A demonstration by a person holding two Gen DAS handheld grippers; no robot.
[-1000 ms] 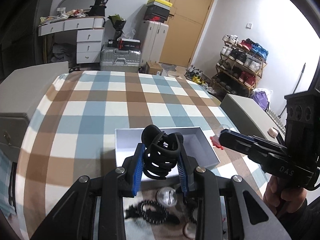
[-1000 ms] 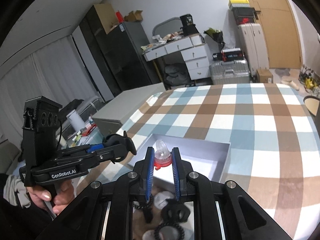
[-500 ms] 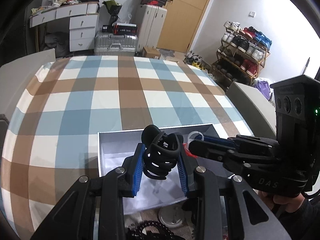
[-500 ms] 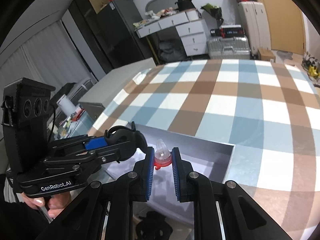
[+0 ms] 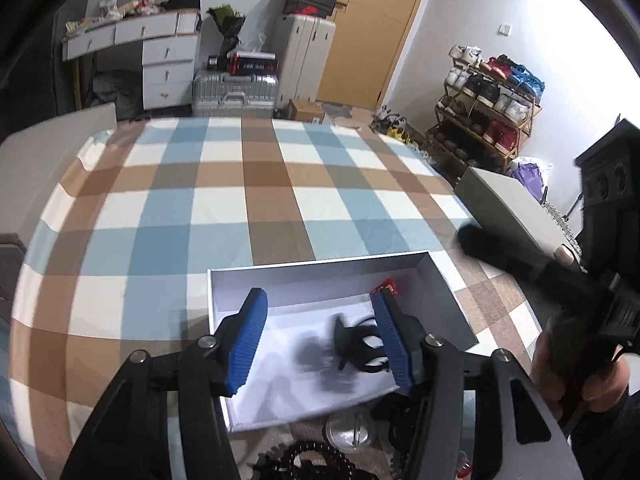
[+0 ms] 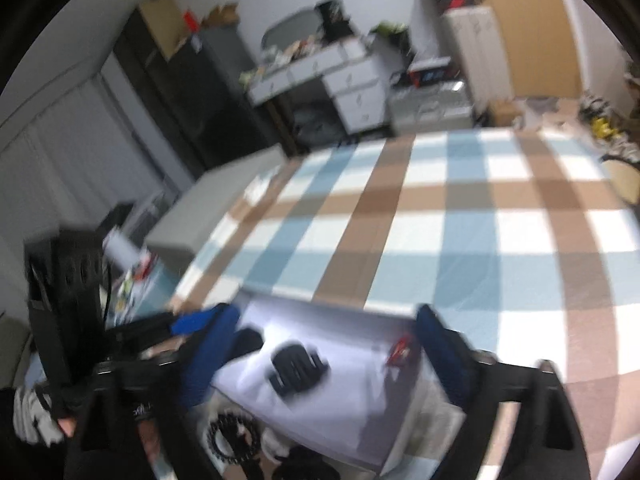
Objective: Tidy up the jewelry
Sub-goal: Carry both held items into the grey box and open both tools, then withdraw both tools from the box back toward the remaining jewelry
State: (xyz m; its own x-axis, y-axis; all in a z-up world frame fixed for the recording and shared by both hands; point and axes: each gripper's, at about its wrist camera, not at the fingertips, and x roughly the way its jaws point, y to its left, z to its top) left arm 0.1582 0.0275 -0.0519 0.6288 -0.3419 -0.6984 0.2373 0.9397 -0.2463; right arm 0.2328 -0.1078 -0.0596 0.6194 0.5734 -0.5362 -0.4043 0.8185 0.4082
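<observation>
Left wrist: black hair claw in box, below opening left gripper.

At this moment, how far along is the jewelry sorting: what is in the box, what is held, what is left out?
Done: the black hair claw and a small red piece lie inside the white box. In hand: nothing; the left gripper and right gripper are both opening, with nothing pressed between their pads. Left: the black beaded bracelet and a clear round piece sit outside, near the box's front edge.
</observation>
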